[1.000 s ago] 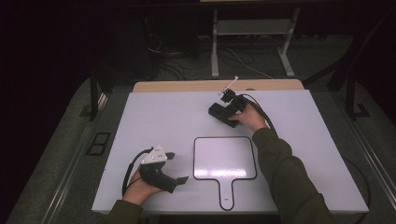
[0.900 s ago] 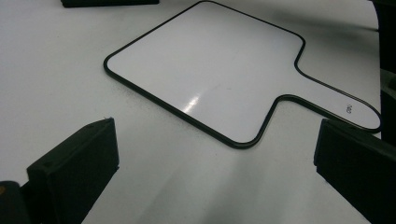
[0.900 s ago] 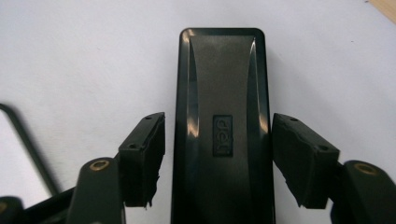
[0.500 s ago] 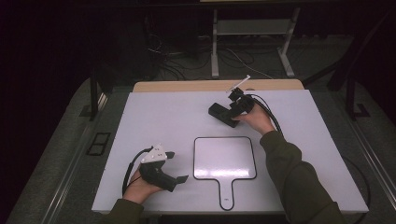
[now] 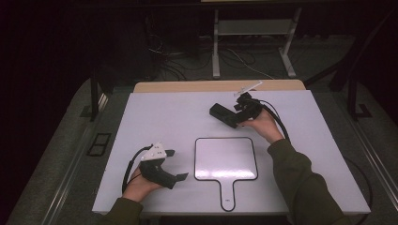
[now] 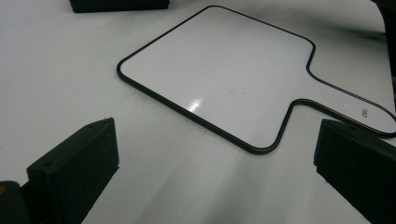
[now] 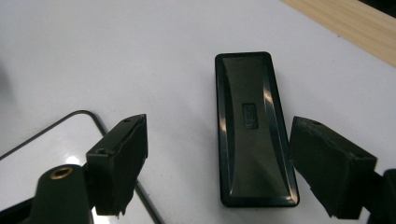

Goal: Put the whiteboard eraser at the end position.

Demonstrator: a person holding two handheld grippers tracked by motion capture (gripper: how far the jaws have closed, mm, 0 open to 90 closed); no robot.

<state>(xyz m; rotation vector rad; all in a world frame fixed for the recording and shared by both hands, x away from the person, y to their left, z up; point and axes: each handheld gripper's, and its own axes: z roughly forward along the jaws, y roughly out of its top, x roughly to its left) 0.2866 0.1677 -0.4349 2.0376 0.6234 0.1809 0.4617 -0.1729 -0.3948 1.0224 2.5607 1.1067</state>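
Note:
A small white board with a black rim and a handle (image 5: 225, 158) lies flat at the table's middle front; it also appears ahead of the left gripper's jaws (image 6: 224, 70). A black oblong eraser (image 5: 222, 114) rests on the table behind the board. My right gripper (image 5: 233, 116) hovers over it, open, with the eraser (image 7: 251, 130) lying between the spread jaws of the right gripper (image 7: 218, 127), apart from both. A corner of the board (image 7: 37, 154) shows at lower left there. My left gripper (image 5: 176, 165) rests left of the board, open and empty (image 6: 217, 135); the eraser's edge (image 6: 116, 4) is far ahead.
The white table (image 5: 155, 117) ends in a wooden strip (image 5: 187, 86) at the back. Behind it stand metal stand legs (image 5: 216, 51) and loose floor cables (image 5: 234, 61). A cable (image 5: 277, 119) trails from the right gripper along the forearm.
The right hand has drifted slightly right and tilted while it stays over the eraser. The left gripper, board and eraser have not moved.

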